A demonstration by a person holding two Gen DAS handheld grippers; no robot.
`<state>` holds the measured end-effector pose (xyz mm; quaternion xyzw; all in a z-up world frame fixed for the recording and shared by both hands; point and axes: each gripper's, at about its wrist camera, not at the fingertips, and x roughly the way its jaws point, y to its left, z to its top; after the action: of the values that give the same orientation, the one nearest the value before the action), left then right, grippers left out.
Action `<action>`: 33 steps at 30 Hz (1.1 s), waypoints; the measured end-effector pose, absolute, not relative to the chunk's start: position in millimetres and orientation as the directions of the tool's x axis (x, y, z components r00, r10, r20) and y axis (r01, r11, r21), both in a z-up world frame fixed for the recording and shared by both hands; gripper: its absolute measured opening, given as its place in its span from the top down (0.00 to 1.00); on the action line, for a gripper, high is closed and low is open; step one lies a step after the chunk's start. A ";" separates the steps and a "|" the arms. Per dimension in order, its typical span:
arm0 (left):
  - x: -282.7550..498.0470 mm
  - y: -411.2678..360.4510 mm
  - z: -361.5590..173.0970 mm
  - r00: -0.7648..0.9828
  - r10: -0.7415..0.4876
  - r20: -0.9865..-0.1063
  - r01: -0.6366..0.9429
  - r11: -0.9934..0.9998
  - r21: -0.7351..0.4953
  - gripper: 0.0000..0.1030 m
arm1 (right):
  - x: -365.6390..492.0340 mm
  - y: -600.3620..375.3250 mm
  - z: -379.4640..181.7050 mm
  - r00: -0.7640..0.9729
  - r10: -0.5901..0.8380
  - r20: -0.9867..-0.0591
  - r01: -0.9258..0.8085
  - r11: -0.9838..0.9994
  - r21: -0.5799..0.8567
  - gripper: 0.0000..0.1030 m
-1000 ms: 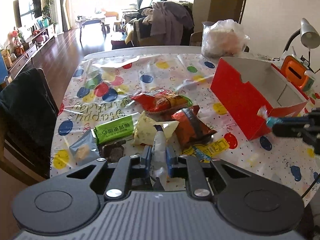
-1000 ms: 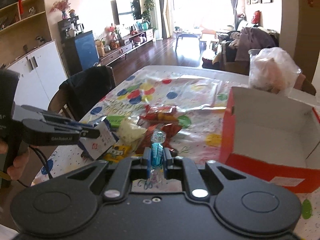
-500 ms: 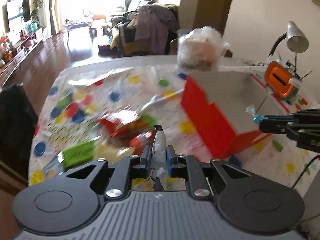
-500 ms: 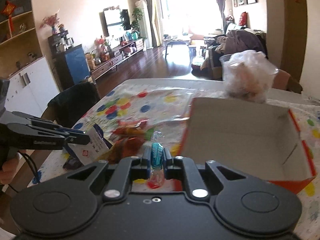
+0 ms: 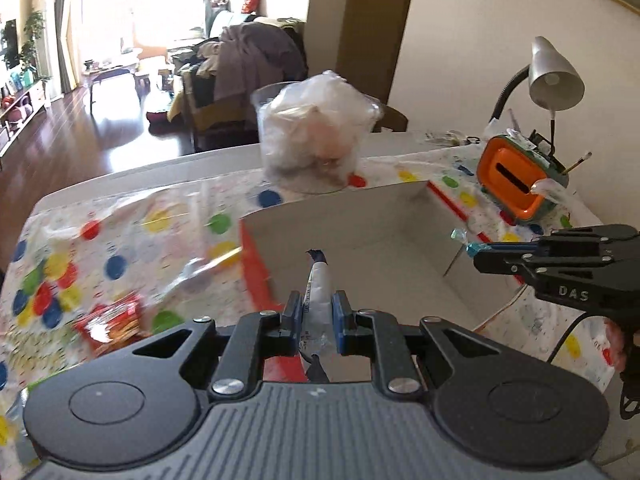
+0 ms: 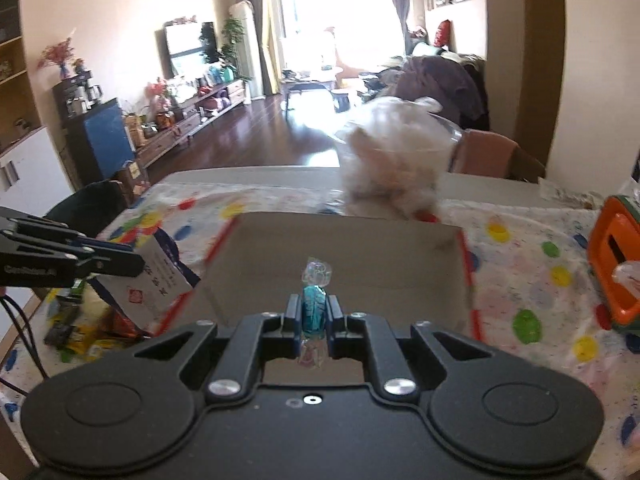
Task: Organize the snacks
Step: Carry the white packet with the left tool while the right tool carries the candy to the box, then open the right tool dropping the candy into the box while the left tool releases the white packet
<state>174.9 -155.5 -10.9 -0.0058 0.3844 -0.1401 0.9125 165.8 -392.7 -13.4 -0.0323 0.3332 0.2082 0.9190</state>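
Note:
My left gripper (image 5: 317, 312) is shut on a flat white snack packet (image 5: 319, 286) with a dark blue end, held edge-on above the open red cardboard box (image 5: 340, 216). In the right wrist view that packet (image 6: 156, 280) hangs over the box's left wall (image 6: 218, 246). My right gripper (image 6: 314, 314) is shut on a blue twist-wrapped candy (image 6: 314, 306) over the box's near side. In the left wrist view the right gripper (image 5: 476, 249) comes in from the right with the candy (image 5: 466, 242) at its tip. The box's grey inside looks bare.
Loose snack packets (image 5: 112, 322) lie on the dotted tablecloth left of the box. Behind it stands a clear tub stuffed with a plastic bag (image 5: 316, 140). An orange holder (image 5: 516, 176) and a desk lamp (image 5: 554, 76) are at the right. A dark chair (image 6: 96, 204) stands left.
Both grippers have swung right from over the snack pile to over the red box, each keeping hold of its item. The box now fills the middle of both views.

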 end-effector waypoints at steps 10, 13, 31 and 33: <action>221.6 -211.9 -35.2 0.591 -0.260 -0.764 0.282 0.953 -0.107 0.85 | 204.7 -434.7 -47.1 0.601 0.336 -0.726 -0.364 0.923 0.126 0.90; 233.0 -218.5 -50.0 0.555 -0.251 -0.793 0.275 0.955 -0.110 0.85 | 213.5 -436.0 -57.3 0.567 0.335 -0.753 -0.363 0.922 0.137 0.90; 253.4 -244.5 -95.3 0.438 -0.193 -0.878 0.333 0.942 -0.042 0.85 | 228.2 -420.3 -89.5 0.437 0.333 -0.836 -0.390 0.907 0.158 0.89; 253.0 -244.2 -98.1 0.426 -0.193 -0.884 0.332 0.942 -0.045 0.85 | 228.4 -421.0 -89.5 0.438 0.334 -0.835 -0.391 0.907 0.157 0.87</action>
<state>253.0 -244.2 -98.1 0.0681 0.5124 -0.1559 0.8417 228.4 -421.0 -89.5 -0.0295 0.4850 0.2139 0.8474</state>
